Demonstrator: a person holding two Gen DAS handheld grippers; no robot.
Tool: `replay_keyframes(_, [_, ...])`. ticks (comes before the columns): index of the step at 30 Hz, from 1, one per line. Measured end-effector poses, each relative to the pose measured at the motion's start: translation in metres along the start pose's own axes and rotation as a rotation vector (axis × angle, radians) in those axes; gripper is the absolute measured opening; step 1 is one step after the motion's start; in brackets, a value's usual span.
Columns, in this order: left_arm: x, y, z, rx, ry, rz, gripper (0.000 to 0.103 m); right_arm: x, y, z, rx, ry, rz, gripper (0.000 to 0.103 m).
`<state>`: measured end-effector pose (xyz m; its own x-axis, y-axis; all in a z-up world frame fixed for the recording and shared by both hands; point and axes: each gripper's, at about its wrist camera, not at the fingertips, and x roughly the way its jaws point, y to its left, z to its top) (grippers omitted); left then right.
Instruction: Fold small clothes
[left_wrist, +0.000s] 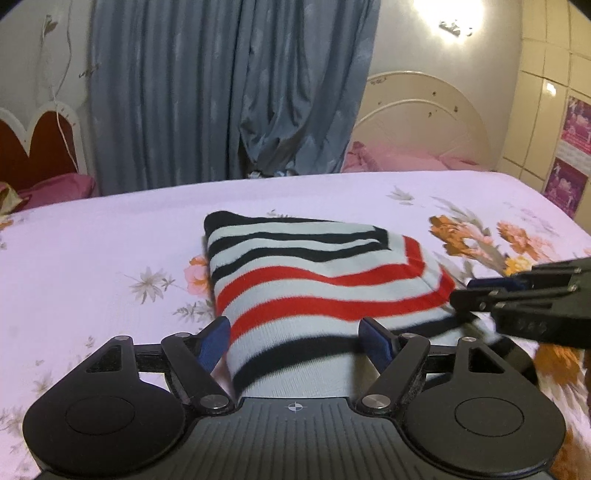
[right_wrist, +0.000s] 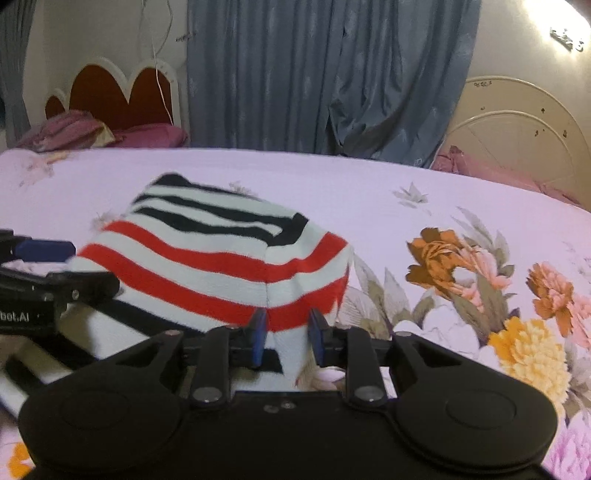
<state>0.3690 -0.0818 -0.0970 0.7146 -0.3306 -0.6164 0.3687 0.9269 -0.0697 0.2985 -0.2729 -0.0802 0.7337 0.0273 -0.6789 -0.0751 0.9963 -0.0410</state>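
A small knitted garment (left_wrist: 314, 288) with white, black and red stripes lies folded on the pink floral bedsheet (left_wrist: 92, 251). My left gripper (left_wrist: 295, 343) is open, its blue fingers either side of the garment's near edge. My right gripper (right_wrist: 288, 332) has its blue fingers partly closed around the garment's (right_wrist: 221, 258) near right corner, with cloth between them. The right gripper shows at the right edge of the left wrist view (left_wrist: 517, 295), and the left gripper at the left edge of the right wrist view (right_wrist: 44, 273).
Grey-blue curtains (left_wrist: 229, 92) hang behind the bed. A red heart-shaped headboard (right_wrist: 118, 92) with pink pillows (right_wrist: 147, 136) stands at the back left, a cream headboard (left_wrist: 424, 118) at the back right. Large orange and yellow flower prints (right_wrist: 480, 288) cover the sheet to the right.
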Motion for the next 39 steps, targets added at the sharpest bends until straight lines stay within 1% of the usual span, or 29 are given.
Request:
replay_keyframes(4, [-0.019, -0.001, -0.014, 0.014, 0.001, -0.006, 0.076, -0.031, 0.005, -0.012, -0.027, -0.028, 0.032, 0.023])
replay_keyframes(8, [-0.028, 0.0, -0.03, -0.006, 0.027, -0.002, 0.076, -0.045, 0.009, -0.029, -0.036, -0.003, 0.045, 0.023])
replay_keyframes(14, [-0.022, 0.005, -0.048, -0.066, 0.078, -0.011, 0.076, -0.041, 0.001, -0.059, 0.001, 0.069, 0.029, 0.024])
replay_keyframes(16, [-0.019, 0.006, -0.05, -0.085, 0.094, -0.02, 0.076, -0.037, -0.002, -0.062, 0.017, 0.077, 0.034, 0.027])
replay_keyframes(18, [-0.02, 0.008, -0.047, -0.106, 0.107, -0.036, 0.076, -0.036, -0.007, -0.059, 0.049, 0.095, 0.051, 0.028])
replay_keyframes(20, [-0.022, 0.01, -0.043, -0.119, 0.109, -0.056, 0.076, -0.039, -0.011, -0.055, 0.071, 0.094, 0.074, 0.029])
replay_keyframes(22, [-0.023, 0.013, -0.038, -0.149, 0.111, -0.071, 0.077, -0.042, -0.017, -0.05, 0.112, 0.085, 0.102, 0.039])
replay_keyframes(23, [-0.022, 0.015, -0.035, -0.169, 0.111, -0.076, 0.083, -0.043, -0.021, -0.046, 0.142, 0.077, 0.122, 0.043])
replay_keyframes(24, [-0.021, 0.017, -0.033, -0.189, 0.11, -0.076, 0.085, -0.041, -0.026, -0.042, 0.176, 0.069, 0.144, 0.057])
replay_keyframes(25, [-0.019, 0.019, -0.03, -0.205, 0.107, -0.072, 0.086, -0.038, -0.031, -0.038, 0.203, 0.065, 0.156, 0.066])
replay_keyframes(28, [-0.009, 0.022, -0.022, -0.233, 0.109, -0.081, 0.087, -0.023, -0.042, -0.027, 0.258, 0.066, 0.184, 0.067])
replay_keyframes(32, [0.013, 0.026, -0.016, -0.263, 0.141, -0.097, 0.087, 0.006, -0.056, -0.02, 0.345, 0.105, 0.231, 0.067])
replay_keyframes(34, [0.024, 0.03, -0.015, -0.291, 0.158, -0.123, 0.087, 0.021, -0.063, -0.021, 0.397, 0.13, 0.262, 0.067])
replay_keyframes(37, [0.041, 0.035, -0.016, -0.331, 0.181, -0.176, 0.086, 0.039, -0.071, -0.026, 0.487, 0.154, 0.348, 0.066])
replay_keyframes(39, [0.052, 0.04, -0.019, -0.378, 0.202, -0.22, 0.086, 0.05, -0.071, -0.029, 0.52, 0.162, 0.386, 0.065])
